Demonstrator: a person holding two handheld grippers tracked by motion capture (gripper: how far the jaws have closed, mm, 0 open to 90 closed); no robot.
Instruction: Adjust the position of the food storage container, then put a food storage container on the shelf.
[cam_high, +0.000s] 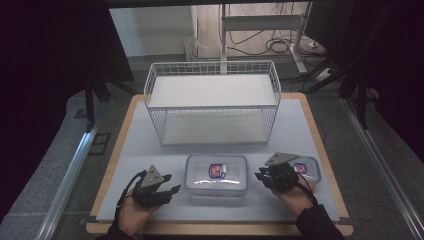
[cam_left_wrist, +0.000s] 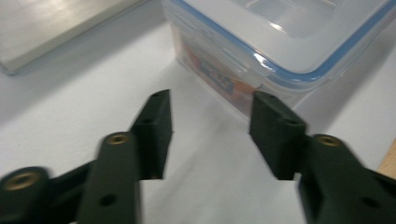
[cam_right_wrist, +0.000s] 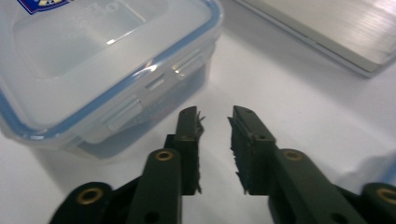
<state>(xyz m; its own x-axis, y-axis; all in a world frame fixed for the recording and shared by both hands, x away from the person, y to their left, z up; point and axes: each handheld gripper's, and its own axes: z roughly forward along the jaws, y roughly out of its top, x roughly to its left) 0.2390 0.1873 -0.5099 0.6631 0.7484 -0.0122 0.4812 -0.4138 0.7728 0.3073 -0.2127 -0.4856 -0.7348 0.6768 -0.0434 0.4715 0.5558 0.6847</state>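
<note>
Flanking one large lidded container, two open-jawed grippers, one small container behind

High view dim, dark at sides; table evenly lit. Gripper views bright, blurred; glare on container lid.

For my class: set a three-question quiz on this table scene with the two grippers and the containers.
1. True or false: the left gripper grips the large container.
2. Which lies behind the containers: A) wire basket, B) bowl, C) tray?
3. Beside which gripper does the small container lie?

Key: 1 false, its jaws are open with nothing between them. 2 A. 3 The right gripper.
</note>
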